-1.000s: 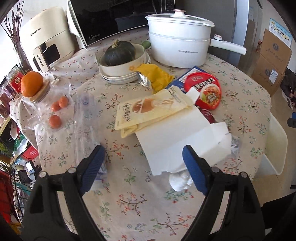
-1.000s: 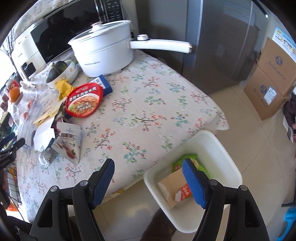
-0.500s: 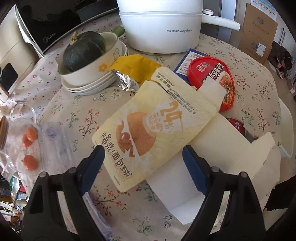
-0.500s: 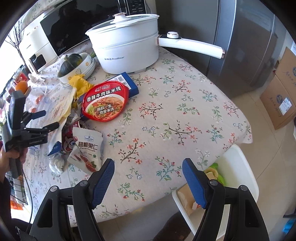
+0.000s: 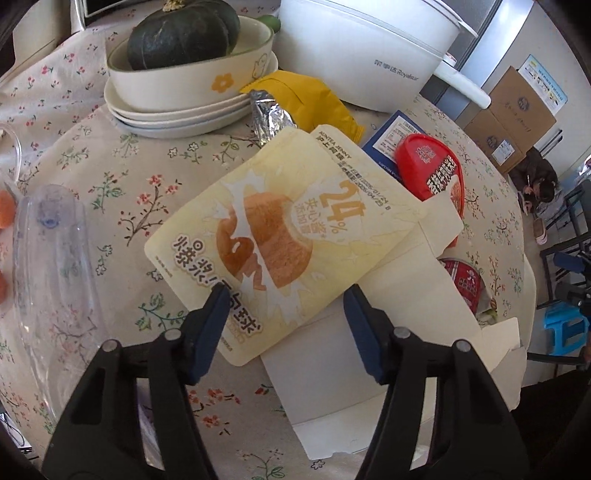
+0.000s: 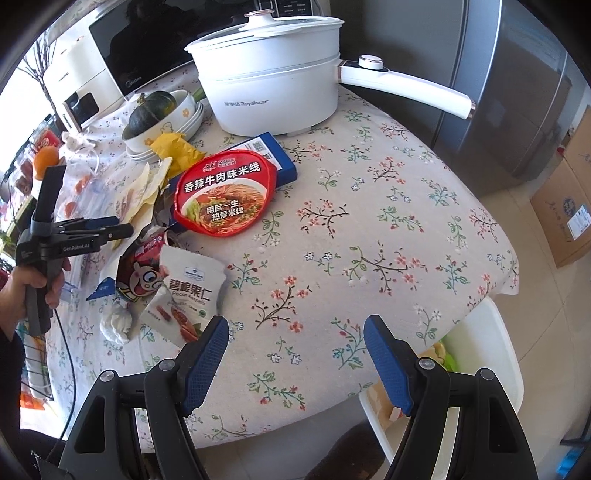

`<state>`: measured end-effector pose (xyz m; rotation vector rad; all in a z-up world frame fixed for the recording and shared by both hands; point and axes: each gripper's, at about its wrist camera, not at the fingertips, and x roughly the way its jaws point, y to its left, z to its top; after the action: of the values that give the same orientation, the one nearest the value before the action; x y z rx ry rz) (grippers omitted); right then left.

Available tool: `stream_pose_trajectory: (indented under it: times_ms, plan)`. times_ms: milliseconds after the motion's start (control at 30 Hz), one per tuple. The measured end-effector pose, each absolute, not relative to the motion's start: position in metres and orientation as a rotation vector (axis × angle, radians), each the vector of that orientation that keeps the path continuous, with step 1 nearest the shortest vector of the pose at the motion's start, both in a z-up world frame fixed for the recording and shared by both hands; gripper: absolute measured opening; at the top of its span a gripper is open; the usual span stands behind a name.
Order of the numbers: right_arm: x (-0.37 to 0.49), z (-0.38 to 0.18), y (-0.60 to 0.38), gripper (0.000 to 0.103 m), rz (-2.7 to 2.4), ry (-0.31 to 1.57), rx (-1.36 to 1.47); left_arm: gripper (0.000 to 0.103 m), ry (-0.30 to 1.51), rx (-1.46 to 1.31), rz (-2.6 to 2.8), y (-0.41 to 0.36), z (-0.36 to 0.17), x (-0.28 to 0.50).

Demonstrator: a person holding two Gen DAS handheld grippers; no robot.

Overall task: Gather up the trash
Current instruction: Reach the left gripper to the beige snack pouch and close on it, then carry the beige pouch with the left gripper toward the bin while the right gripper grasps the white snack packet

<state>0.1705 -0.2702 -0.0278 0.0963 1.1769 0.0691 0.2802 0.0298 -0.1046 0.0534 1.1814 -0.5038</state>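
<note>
A floral tablecloth (image 6: 369, 221) is covering the table. A white electric pot (image 6: 273, 81) with a long handle is sitting at the far side, in front of a black microwave (image 6: 147, 48). A dark green squash (image 5: 183, 33) is resting in a cream bowl (image 5: 192, 79) that is sitting on stacked plates (image 5: 177, 118). A white appliance (image 6: 79, 86) is standing left of the microwave. An orange (image 6: 46, 160) is lying near the left edge. Cardboard boxes (image 5: 509, 114) are standing on the floor beside a grey refrigerator (image 6: 498, 92).
</note>
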Motion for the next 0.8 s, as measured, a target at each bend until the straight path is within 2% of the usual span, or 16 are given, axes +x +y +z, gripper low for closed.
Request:
stream_pose_trajectory:
  times_ms: [100,167,200,233,267,300,367,433,800]
  plan:
    - [0.171,-0.029,-0.267,0.077,0.074,1.180,0.094,0.064,1.196,-0.026,-0.506,0.039,-0.108,0.282]
    - [0.170,-0.029,-0.265,0.077,0.077,1.182,0.096,0.060,1.180,-0.038,-0.498,0.040,-0.108,0.281]
    - [0.170,-0.029,-0.265,0.077,0.078,1.182,0.095,0.050,1.175,-0.048,-0.496,0.040,-0.107,0.281]
    - [0.170,-0.029,-0.264,0.077,0.077,1.182,0.095,0.034,1.171,-0.060,-0.492,0.041,-0.107,0.280]
    - [0.170,-0.029,-0.264,0.077,0.076,1.182,0.094,0.027,1.172,-0.070,-0.486,0.042,-0.107,0.281]
    - [0.170,-0.029,-0.264,0.077,0.076,1.183,0.095,0.015,1.176,-0.077,-0.481,0.044,-0.107,0.281]
    - [0.171,-0.029,-0.264,0.077,0.077,1.182,0.097,0.004,1.173,-0.060,-0.450,0.044,-0.106,0.281]
    - [0.171,-0.029,-0.263,0.077,0.077,1.180,0.099,0.001,1.162,-0.037,-0.418,0.045,-0.104,0.278]
    - [0.175,-0.030,-0.236,0.077,0.152,1.168,0.080,0.000,0.998,-0.092,-0.288,0.057,-0.044,0.231]
